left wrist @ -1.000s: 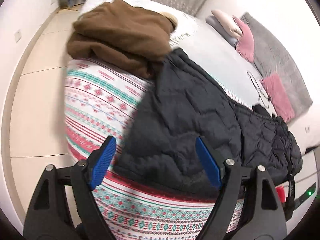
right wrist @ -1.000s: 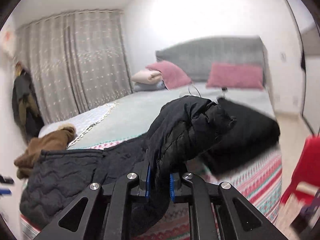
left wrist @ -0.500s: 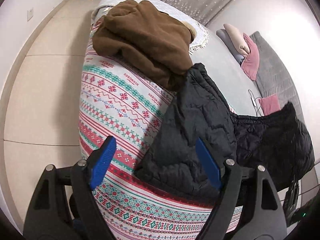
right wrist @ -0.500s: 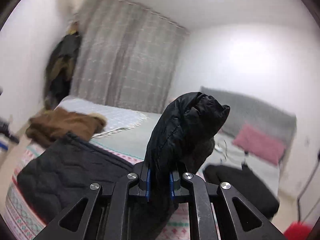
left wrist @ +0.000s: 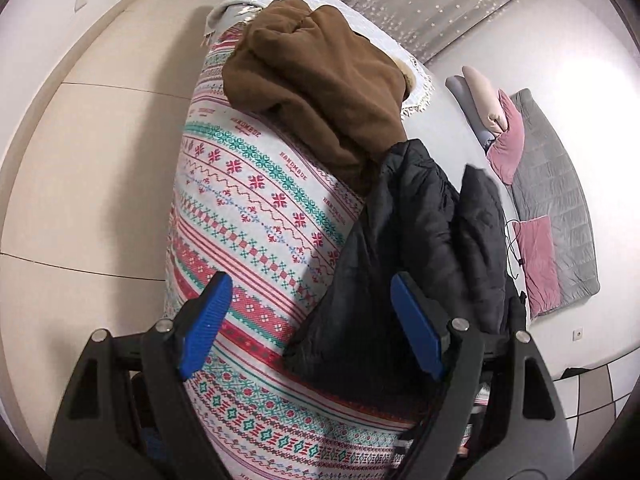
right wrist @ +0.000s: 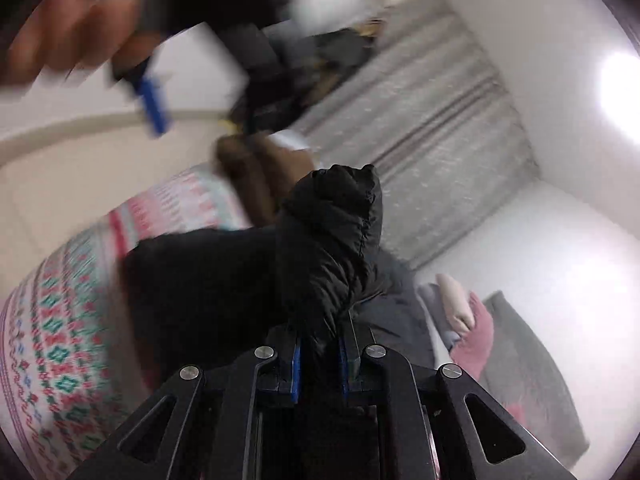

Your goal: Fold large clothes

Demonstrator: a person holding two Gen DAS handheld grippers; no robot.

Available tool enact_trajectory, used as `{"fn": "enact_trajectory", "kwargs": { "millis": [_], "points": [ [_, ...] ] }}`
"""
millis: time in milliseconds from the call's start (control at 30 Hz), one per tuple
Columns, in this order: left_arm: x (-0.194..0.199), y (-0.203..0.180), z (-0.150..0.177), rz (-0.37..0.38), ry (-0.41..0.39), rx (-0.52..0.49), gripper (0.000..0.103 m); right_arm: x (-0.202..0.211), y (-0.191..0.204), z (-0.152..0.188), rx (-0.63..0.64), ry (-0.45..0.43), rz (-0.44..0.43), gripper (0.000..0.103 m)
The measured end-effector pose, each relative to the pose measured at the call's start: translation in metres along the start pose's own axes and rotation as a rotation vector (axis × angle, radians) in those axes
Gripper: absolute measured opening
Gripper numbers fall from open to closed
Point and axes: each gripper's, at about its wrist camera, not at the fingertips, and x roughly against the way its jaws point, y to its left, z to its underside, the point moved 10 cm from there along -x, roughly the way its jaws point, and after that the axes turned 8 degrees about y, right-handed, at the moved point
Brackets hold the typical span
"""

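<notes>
The bed [left wrist: 248,216] carries a black jacket [left wrist: 404,248] at its near right, touching a brown garment [left wrist: 320,92] farther off. The right gripper [right wrist: 318,354] pinches a bunched fold of jacket, lifted. If that thick fold slips from the fingers, the fold could collapse. The left gripper [left wrist: 308,320], fingers spread and empty, hovers over the jacket's near edge; closing there could snag the blanket [left wrist: 240,208] too.

Place: home bedroom.
Bed [left wrist: 248,208]: patterned knit-style cover, fills the centre.
Headboard [left wrist: 560,200]: grey, padded, at 3 o'clock.
Pillows [left wrist: 508,140]: pink, against it.
Curtains [left wrist: 420,4]: grey, at 1 o'clock.
Floor [left wrist: 88,152]: beige tile, at 9 o'clock.
</notes>
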Motion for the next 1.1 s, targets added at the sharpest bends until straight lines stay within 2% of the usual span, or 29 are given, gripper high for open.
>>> {"fn": "enact_trajectory", "kwargs": {
  "millis": [167,333,533,600,733,800,833,867,933,1033,1100],
  "points": [
    [-0.004,-0.008,0.004,0.025,0.032,-0.042,0.082,-0.016,0.026,0.008,0.017,0.03,-0.055,0.013],
    [-0.004,-0.022,0.006,0.066,0.03,-0.08,0.082,-0.021,0.022,0.007,-0.025,0.029,-0.109,0.013],
    [-0.009,-0.044,0.014,0.072,0.037,-0.157,0.082,-0.029,0.026,0.018,-0.044,0.043,-0.18,0.015],
    [-0.013,-0.052,0.018,0.058,0.043,-0.195,0.082,-0.034,0.028,0.02,-0.069,0.053,-0.223,0.018],
    [-0.02,-0.061,0.021,-0.032,0.021,-0.272,0.082,-0.044,0.024,0.022,-0.111,0.074,-0.283,0.025],
    [-0.02,-0.063,0.021,-0.054,0.007,-0.289,0.082,-0.046,0.02,0.021,-0.127,0.09,-0.305,0.03],
    [-0.019,-0.065,0.02,-0.054,0.0,-0.292,0.082,-0.044,0.014,0.021,-0.155,0.099,-0.345,0.036],
    [-0.018,-0.066,0.02,-0.05,-0.007,-0.294,0.082,-0.038,0.011,0.02,-0.19,0.099,-0.399,0.048],
    [-0.013,-0.068,0.017,-0.049,-0.031,-0.299,0.082,-0.012,-0.01,0.018,-0.319,0.064,-0.56,0.059],
    [-0.008,-0.077,0.014,-0.05,-0.067,-0.323,0.082,0.019,-0.05,0.022,-0.468,-0.025,-0.689,0.062],
    [-0.006,-0.09,0.016,-0.037,-0.085,-0.355,0.081,0.023,-0.085,0.037,-0.587,-0.039,-0.714,0.062]
  ]
}}
